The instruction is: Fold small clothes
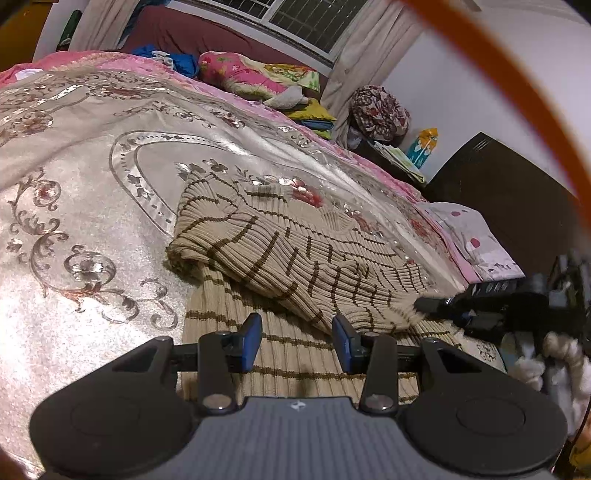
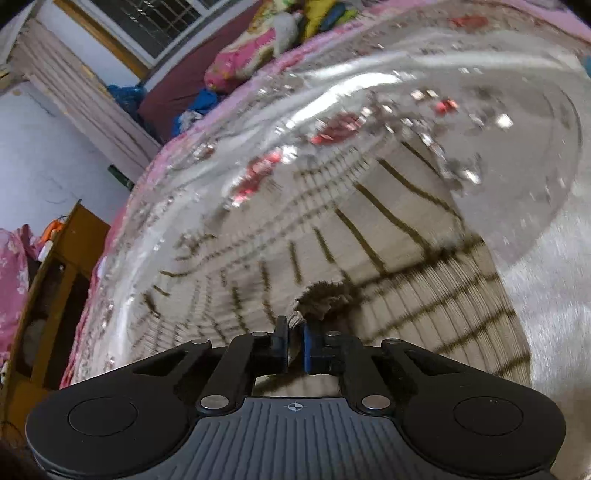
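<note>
From the left wrist, a beige ribbed sweater (image 1: 295, 251) with brown stripes lies on the bed's shiny embroidered cover (image 1: 74, 184), one part folded over another. The left tool (image 1: 297, 341) hovers over the sweater's near flat layer, its blue-padded fingers apart with nothing between them. Right of the sweater, the right tool (image 1: 424, 304) reaches in, its tip at the sweater's edge. Beyond the sweater, pillows (image 1: 255, 75) sit at the bed's far end under a window (image 1: 295, 22).

From the right wrist, the picture is blurred. The right tool (image 2: 294, 341) is clamped on a bunched edge of the sweater (image 2: 369, 240), which spreads ahead over the cover (image 2: 535, 295). Left of the sweater, past the bed's edge, stands a wooden shelf (image 2: 66, 258).
</note>
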